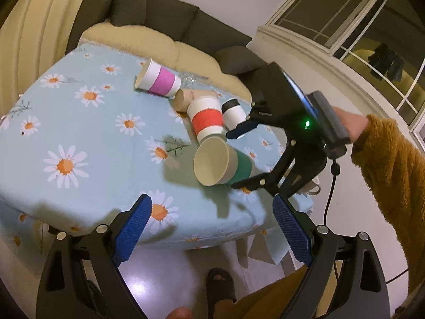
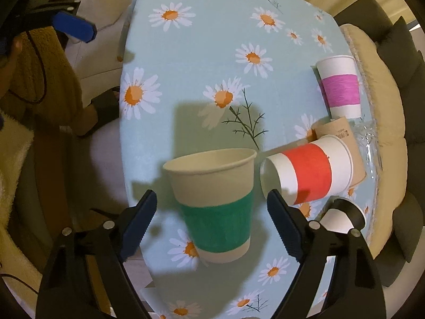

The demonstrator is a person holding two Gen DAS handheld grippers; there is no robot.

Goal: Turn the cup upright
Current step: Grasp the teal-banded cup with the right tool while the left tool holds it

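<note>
A beige paper cup with a green band lies on its side on the daisy tablecloth, mouth toward the left wrist camera. My right gripper is open, its blue-padded fingers on either side of the green cup without touching it; it shows from outside in the left wrist view. My left gripper is open and empty, held off the table's near edge above the floor.
A red-banded cup, a pink-banded cup, a brown cup and a black-banded cup lie on their sides just beyond the green one. A sofa stands behind the table. My foot in a sandal is below.
</note>
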